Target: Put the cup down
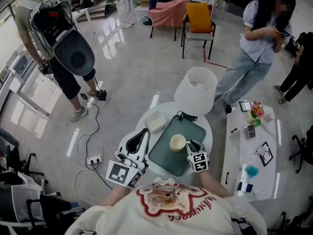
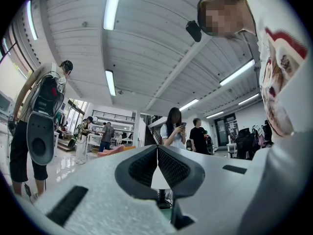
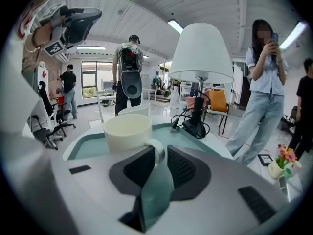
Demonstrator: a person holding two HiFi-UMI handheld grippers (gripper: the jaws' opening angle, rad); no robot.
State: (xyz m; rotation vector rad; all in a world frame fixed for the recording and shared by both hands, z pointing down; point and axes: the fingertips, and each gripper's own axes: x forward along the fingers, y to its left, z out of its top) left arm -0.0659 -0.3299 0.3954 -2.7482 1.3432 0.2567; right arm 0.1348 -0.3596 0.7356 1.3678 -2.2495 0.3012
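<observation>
Right gripper [image 3: 160, 152]: jaws slightly apart, cup [image 3: 128, 131] handle between the tips. Cup upright on green tray [image 3: 87, 146], round white table [image 1: 164, 107]. Left gripper [image 2: 157, 150] closed, empty. Lamp [image 3: 201, 53] behind tray.

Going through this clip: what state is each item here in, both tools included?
Cup: upright on the green tray, looks empty.
Right tool: jaws a little apart around the cup's handle; can't tell if it is gripping.
Left tool: shut, nothing between its jaws.
Lamp: upright, seems unlit.
</observation>
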